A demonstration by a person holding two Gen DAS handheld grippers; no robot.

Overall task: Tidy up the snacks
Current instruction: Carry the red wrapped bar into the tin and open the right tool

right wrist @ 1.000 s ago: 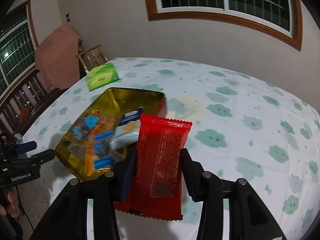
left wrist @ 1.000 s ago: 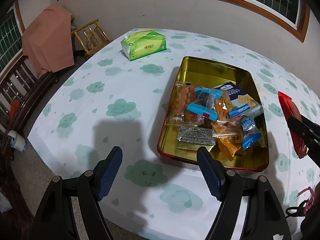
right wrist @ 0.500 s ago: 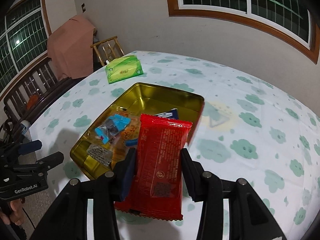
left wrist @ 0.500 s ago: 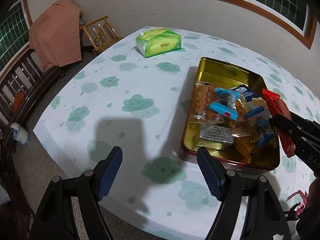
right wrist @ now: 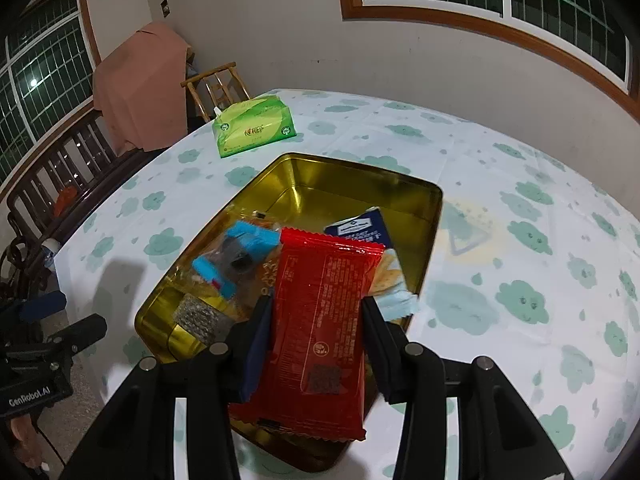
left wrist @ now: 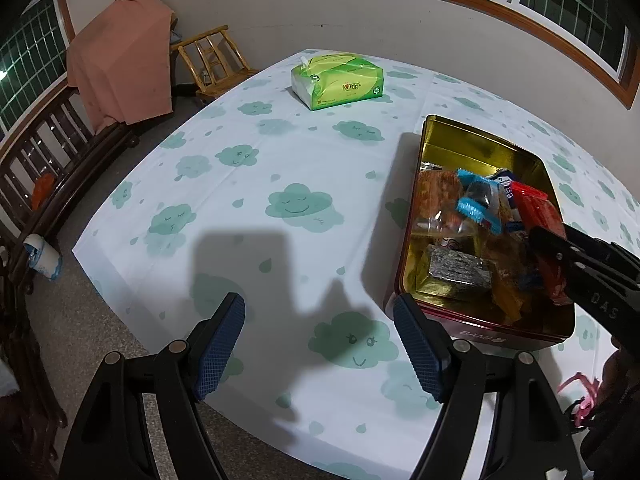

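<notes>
My right gripper (right wrist: 318,340) is shut on a red snack packet (right wrist: 324,300), holding it upright over the near end of a gold tin (right wrist: 360,184). In the tin lie several snacks: clear packets with blue ends (right wrist: 244,252), a dark seaweed packet (right wrist: 196,316) and a blue-and-white cracker packet (right wrist: 360,228). In the left wrist view the red packet (left wrist: 536,208) hangs above the tin (left wrist: 472,148) at the right. My left gripper (left wrist: 320,344) is open over bare tablecloth left of the tin, with nothing between its blue pads (left wrist: 220,344).
A green tissue pack (left wrist: 340,80) lies at the far side of the cloud-print tablecloth (left wrist: 240,200). Beyond the table's left edge stand a wooden chair (left wrist: 208,64) and a dark bench draped with a pink cloth (left wrist: 124,72). A hand holds the left gripper (right wrist: 60,318).
My right gripper has carried the red packet left, from beside the tin to over its near end. The left gripper has drifted left, away from the tin, still open.
</notes>
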